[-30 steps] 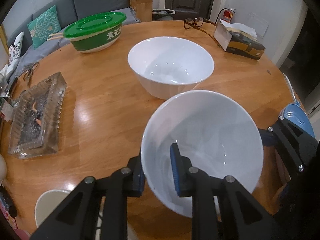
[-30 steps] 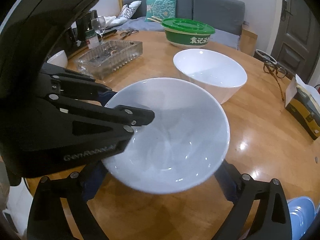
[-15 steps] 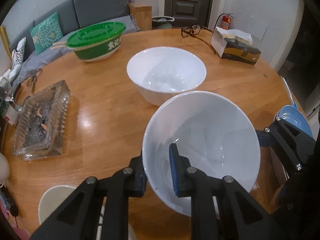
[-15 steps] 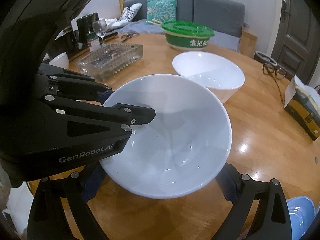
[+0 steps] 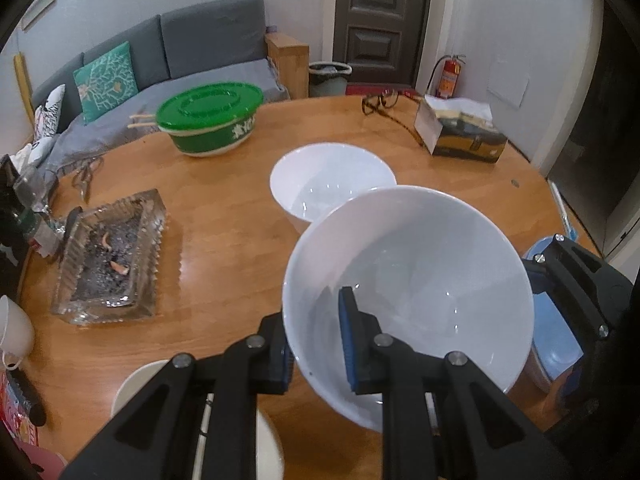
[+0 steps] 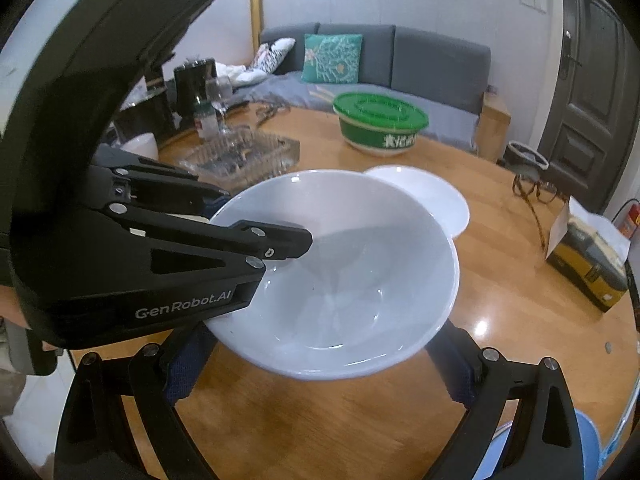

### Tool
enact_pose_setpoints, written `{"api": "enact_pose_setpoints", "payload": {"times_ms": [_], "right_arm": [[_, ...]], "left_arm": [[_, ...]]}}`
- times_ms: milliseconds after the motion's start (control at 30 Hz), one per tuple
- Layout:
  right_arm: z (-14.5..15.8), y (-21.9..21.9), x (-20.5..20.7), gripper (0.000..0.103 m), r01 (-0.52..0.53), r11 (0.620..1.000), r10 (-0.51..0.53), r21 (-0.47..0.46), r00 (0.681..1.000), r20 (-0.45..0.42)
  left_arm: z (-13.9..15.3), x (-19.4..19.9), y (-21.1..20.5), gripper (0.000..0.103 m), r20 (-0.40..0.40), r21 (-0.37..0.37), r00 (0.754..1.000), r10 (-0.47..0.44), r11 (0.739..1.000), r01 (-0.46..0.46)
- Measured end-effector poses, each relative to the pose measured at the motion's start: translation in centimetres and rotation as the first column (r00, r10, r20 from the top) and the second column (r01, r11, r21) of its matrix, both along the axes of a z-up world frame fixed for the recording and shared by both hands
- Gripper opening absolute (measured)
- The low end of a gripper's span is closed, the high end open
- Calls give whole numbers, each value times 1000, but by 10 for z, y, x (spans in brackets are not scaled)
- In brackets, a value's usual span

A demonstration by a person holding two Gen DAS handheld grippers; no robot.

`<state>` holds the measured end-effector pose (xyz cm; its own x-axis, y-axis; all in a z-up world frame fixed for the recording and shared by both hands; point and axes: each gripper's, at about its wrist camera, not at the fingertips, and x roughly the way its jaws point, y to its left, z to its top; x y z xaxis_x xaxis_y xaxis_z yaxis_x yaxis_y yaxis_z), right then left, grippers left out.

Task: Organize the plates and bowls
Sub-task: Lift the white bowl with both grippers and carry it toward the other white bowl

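Bowl [image 5: 420, 280], white, held clear above the tabletop [image 5: 224, 216], tilted so its mouth faces up and back toward the left wrist camera. Round, so no long axis. Left gripper [image 5: 316, 340] jaws clamped on the near rim at 7 o'clock: one blue pad inside the wall, the other outside. Right gripper [image 6: 324, 364] sits under the bowl [image 6: 340, 272], jaws wide apart either side of its base; contact cannot be told.

Second bowl [image 5: 332, 184], also white, stands upright on the tabletop just beyond, at 12 o'clock; the held rim overlaps it in both views. Open wood lies left of both bowls, as far as a glass tray [image 5: 112, 256] at 9 o'clock.

Left view alone shows a blue plate [image 5: 556, 328] at 3 o'clock near the tabletop edge, behind the right gripper's finger, and a cream dish [image 5: 132, 384] at 7 o'clock. Right view alone shows the left gripper body [image 6: 120, 240] from the side and a wine glass [image 6: 218, 96] at 11 o'clock.
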<state>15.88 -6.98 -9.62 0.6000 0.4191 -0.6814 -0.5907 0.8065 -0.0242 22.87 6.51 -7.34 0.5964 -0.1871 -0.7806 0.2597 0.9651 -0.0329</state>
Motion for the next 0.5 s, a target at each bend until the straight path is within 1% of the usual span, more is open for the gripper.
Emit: {"api": "enact_pose_setpoints", "payload": {"times_ms": [267,500], "right_arm": [[18,9,-16,94,-24,1000,24,0,997,68],[31,21,-31,94,-66,998,65,7,991,119]], "left_arm": [[21,-22,12,16,73,-16,996,49,999,-48],[37,-47,28,16,138,-47,984,113,993,-107]]}}
